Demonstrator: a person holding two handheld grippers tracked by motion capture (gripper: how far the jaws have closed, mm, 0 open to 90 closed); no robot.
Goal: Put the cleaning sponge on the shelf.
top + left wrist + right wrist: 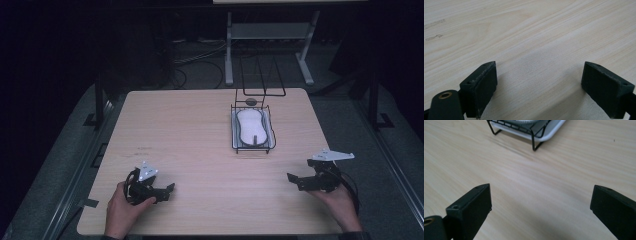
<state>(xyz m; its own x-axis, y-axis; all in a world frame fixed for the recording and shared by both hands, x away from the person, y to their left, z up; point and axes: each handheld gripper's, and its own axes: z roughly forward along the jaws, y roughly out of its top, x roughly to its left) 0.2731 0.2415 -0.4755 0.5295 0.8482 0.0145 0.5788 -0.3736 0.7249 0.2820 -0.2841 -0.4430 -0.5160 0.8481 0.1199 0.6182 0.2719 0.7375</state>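
Black wire rack [253,129] sits upper centre, well apart from my left gripper [167,190] and right gripper [295,179], both spread empty, resting low.

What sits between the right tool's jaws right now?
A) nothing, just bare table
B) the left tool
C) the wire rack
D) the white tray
A: in the right gripper view the right tool has its jaws wide apart over bare wooden table, and the wire rack stands well ahead of them, untouched.
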